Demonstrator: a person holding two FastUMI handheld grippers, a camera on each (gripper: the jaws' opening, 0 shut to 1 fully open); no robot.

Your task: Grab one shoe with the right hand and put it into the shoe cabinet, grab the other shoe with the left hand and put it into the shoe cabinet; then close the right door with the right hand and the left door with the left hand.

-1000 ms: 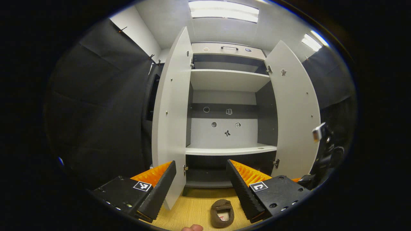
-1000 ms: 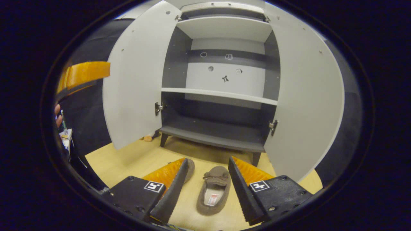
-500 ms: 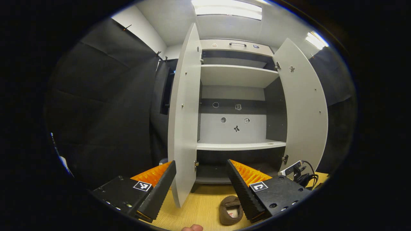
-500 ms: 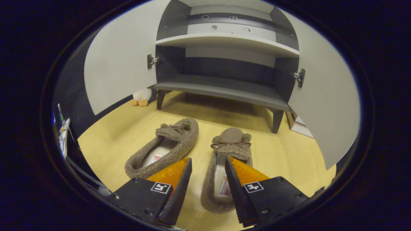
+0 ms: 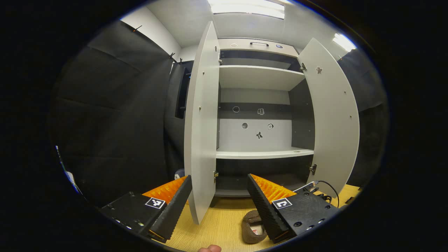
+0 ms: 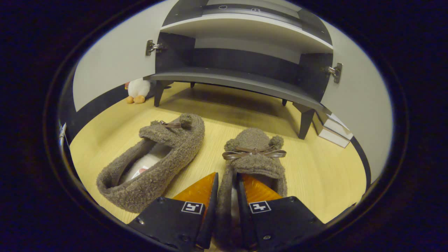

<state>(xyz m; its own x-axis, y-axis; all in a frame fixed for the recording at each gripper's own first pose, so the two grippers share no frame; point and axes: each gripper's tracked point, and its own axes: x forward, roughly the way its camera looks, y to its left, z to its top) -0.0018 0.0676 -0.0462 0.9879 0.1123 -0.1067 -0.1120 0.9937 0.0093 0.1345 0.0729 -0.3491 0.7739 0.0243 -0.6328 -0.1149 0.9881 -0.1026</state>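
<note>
Grip is taken by the right hand-held gripper [image 6: 225, 196], pinched on the side wall of the right slipper [image 6: 253, 157] on the floor; a firm hold is needed before lifting toward the shoe cabinet [image 6: 241, 82]. The left hand-held gripper [image 5: 218, 199] is held wide, unloaded.

The floor [image 6: 196, 105] is light wood. Black cloth [image 5: 115, 122] covers the walls, and bright lamps [image 5: 248, 7] shine on the white ceiling. A soft toy [image 6: 137, 90] sits near the wall.
</note>
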